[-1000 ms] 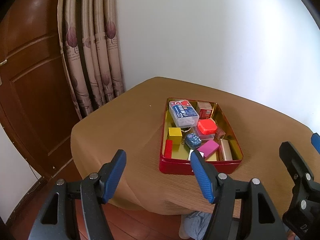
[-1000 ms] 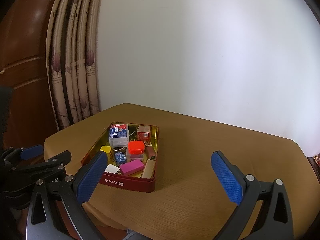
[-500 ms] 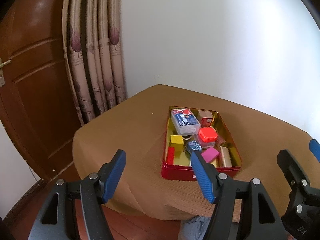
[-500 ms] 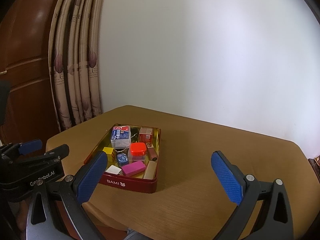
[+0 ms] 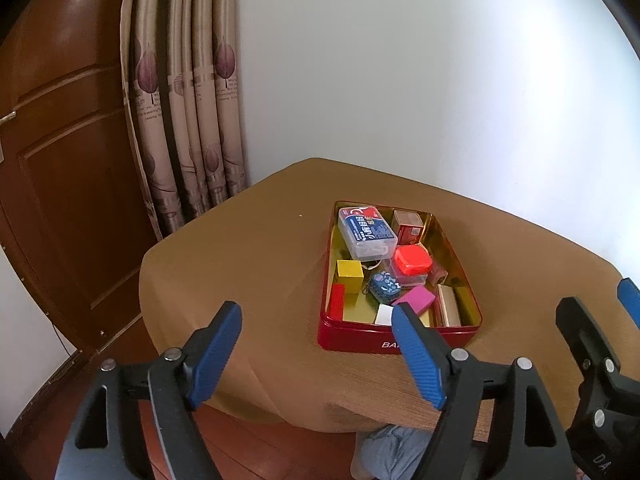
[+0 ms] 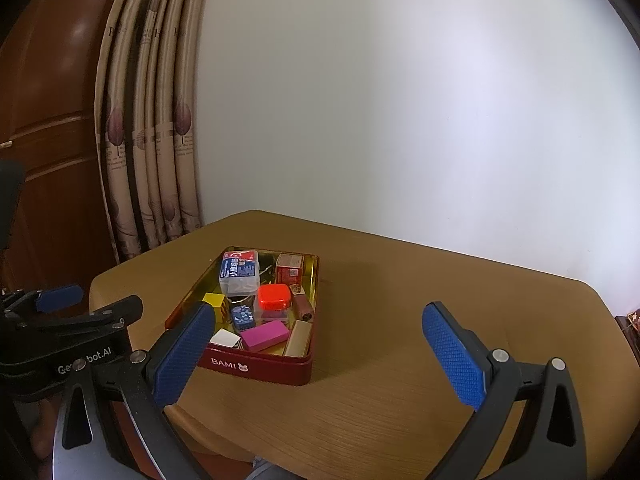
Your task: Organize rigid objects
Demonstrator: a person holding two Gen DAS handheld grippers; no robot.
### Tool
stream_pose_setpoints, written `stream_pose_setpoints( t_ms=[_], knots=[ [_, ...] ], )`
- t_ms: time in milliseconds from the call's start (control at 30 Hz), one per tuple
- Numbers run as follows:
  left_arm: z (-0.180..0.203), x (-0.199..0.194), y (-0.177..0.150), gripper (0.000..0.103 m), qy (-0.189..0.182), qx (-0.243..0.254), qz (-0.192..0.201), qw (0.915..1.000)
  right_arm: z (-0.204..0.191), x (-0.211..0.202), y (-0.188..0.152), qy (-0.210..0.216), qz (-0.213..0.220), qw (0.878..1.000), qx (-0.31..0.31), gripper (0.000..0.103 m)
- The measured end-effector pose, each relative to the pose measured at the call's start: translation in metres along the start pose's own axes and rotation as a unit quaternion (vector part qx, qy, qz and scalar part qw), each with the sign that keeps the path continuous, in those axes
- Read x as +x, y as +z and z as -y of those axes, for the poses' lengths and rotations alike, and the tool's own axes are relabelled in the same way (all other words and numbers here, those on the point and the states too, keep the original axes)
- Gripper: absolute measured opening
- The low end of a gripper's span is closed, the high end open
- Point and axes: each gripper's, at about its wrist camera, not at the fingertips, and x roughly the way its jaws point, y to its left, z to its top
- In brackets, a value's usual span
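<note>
Far to the left of the red tin [image 5: 360, 336] stands a brown door [image 5: 60, 200], and next to it hangs a curtain [image 5: 188, 120] with leaf prints. The left gripper [image 5: 316, 354] hangs in the air just in front of the tin, over the near edge of the brown surface [image 5: 248, 264]. Its blue fingers [image 5: 418, 354] are spreading apart, and nothing is between them. The tin sits on the surface, open at the top, with small hard things packed inside. At the back of the tin lies a clear box with a blue label [image 5: 366, 232], and a small red carton [image 5: 408, 228] stands to its right. In the middle are a yellow block [image 5: 350, 274], a blue patterned keychain [image 5: 384, 286] and a box with a red lid [image 5: 412, 262]. Near the front of the tin lie a red block [image 5: 337, 304], a white card [image 5: 385, 314], a pink block [image 5: 416, 299] and a gold bar [image 5: 448, 310]. The right gripper [image 6: 320, 354] hangs in front of the tin and a bit to its right. Its fingers [image 6: 454, 356] are spread wide, with nothing between them. To the right of the tin the surface is bare up to the white wall [image 6: 400, 120].
</note>
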Motion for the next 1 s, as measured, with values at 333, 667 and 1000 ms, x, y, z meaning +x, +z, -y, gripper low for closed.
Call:
stream_pose_setpoints(
  t_ms=[333, 667, 1000],
  knots=[
    [0.0027, -0.0009, -0.0014, 0.081, 0.003, 0.007, 0.001, 1.0, -0.0006, 0.0004, -0.0009, 0.0, 0.0, 1.0, -0.002, 0.103],
    [-0.0002, 0.002, -0.0008, 0.081, 0.002, 0.003, -0.007, 1.0, -0.0016, -0.0007, -0.0019, -0.001, -0.001, 1.0, -0.001, 0.103],
    [0.0039, 0.0026, -0.0023, 0.081, 0.005, 0.009, -0.008, 0.9999, -0.0024, -0.0015, -0.0046, -0.002, -0.001, 1.0, -0.001, 0.103]
  ],
)
